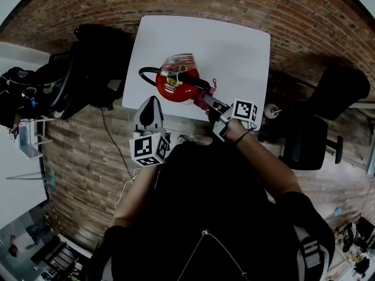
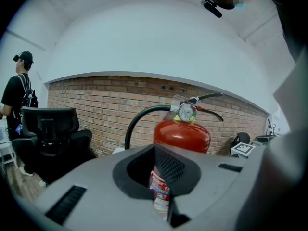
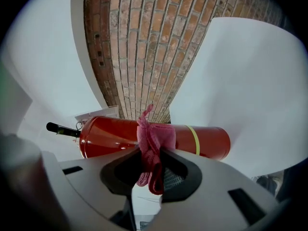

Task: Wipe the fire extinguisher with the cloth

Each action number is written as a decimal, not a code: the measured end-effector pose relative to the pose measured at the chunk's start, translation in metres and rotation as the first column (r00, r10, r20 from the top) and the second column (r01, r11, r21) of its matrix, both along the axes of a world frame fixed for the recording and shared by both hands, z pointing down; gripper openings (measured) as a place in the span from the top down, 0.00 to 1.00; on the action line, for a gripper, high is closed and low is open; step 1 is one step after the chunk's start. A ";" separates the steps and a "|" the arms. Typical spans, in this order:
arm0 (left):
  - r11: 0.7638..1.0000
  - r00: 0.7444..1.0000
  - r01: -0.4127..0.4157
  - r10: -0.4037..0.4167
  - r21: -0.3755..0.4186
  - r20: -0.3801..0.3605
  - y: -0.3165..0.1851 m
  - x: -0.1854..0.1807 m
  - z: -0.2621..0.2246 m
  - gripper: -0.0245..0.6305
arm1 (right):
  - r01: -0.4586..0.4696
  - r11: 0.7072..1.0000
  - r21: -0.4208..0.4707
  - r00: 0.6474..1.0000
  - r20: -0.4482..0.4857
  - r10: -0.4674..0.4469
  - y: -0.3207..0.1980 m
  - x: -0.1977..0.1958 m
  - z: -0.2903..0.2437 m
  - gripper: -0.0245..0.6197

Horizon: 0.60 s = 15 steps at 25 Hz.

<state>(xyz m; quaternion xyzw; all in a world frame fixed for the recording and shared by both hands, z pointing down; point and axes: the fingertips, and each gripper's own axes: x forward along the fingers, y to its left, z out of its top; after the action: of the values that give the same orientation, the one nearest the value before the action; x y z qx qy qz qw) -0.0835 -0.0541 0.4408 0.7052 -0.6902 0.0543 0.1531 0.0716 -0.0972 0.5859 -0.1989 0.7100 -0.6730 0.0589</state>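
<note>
A red fire extinguisher with a black hose stands near the front edge of the white table. My right gripper is shut on a pink cloth, which it presses against the extinguisher's right side. In the right gripper view the cloth lies bunched on the red cylinder beside a yellow band, pinched in the right gripper. My left gripper sits left of the extinguisher, apart from it. Seen from the left gripper, the jaws look shut and hold nothing, with the extinguisher and its gauge just beyond.
A black office chair stands right of the table. Another dark chair with bags is at its left. The floor has a brick pattern. A white shelf is at far left. In the left gripper view a person stands behind a chair.
</note>
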 end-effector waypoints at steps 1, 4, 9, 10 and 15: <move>1.000 1.000 0.000 0.000 0.004 0.002 -0.001 0.000 -0.002 0.92 | -0.002 1.000 -0.002 1.000 0.002 0.002 0.000 0.000 -0.003 0.80; 1.000 1.000 0.003 -0.003 0.017 0.007 -0.003 -0.002 -0.006 0.92 | 0.001 1.000 -0.003 1.000 0.014 -0.001 0.001 0.001 -0.013 0.80; 1.000 1.000 0.003 -0.004 0.029 0.011 -0.009 -0.003 -0.013 0.92 | 0.012 0.999 0.036 0.996 0.088 -0.016 0.001 0.001 -0.044 0.80; 1.000 1.000 0.003 -0.003 0.031 0.011 -0.010 -0.003 -0.014 0.92 | 0.012 0.999 0.042 0.994 0.105 -0.017 0.001 0.001 -0.051 0.80; 0.999 1.000 -0.002 0.001 0.039 0.014 -0.014 -0.001 -0.019 0.92 | 0.006 0.997 0.077 0.984 0.175 -0.020 0.002 0.003 -0.083 0.80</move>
<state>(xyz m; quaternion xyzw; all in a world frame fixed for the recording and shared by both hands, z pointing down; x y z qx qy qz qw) -0.0844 -0.0677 0.4218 0.7081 -0.6917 0.0459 0.1343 0.0741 -0.0950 0.5030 -0.1315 0.7285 -0.6607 0.1246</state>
